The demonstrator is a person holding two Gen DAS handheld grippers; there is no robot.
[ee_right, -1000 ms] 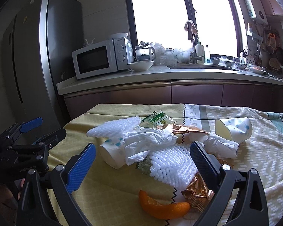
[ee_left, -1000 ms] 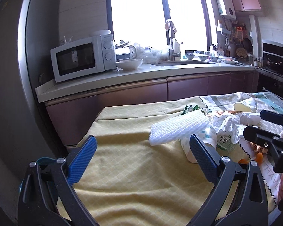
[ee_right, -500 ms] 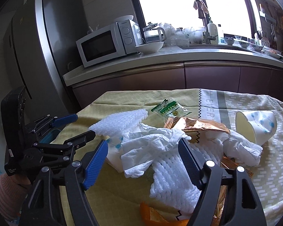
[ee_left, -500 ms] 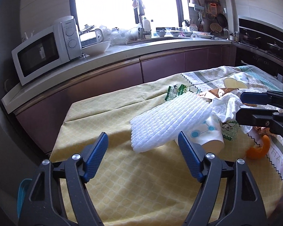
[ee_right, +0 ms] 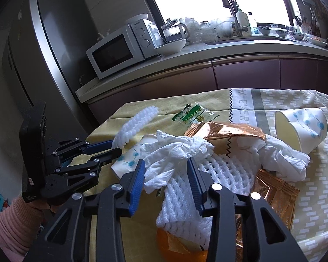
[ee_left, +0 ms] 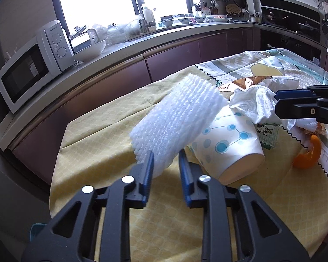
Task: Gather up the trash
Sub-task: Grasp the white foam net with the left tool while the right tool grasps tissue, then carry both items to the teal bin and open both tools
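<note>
The left tongs (ee_left: 165,162) have narrowed from a wide spread half a second ago and now pinch the near end of the white ribbed foam sleeve (ee_left: 177,122), which leans up across the tipped white paper cup with blue dots (ee_left: 227,144). Both lie near the left edge of the worktop (ee_left: 94,148), covered in yellow chequered cloth — bare cloth runs from there to the near-left corner.

The right tongs (ee_right: 166,174) have also narrowed since then, their blue pads flanking a crumpled white paper towel (ee_right: 177,152); whether they grip it I cannot tell. Under the towel lies a white foam net (ee_right: 225,172), with copper foil wrappers (ee_right: 227,131) behind and to its right, a green-and-white snack packet (ee_right: 194,114) toward the far edge, and a second dotted paper cup (ee_right: 301,128) on its side near the right edge. An orange peel (ee_left: 310,155) sits near the near edge — open patterned cloth remains to the right.
</note>
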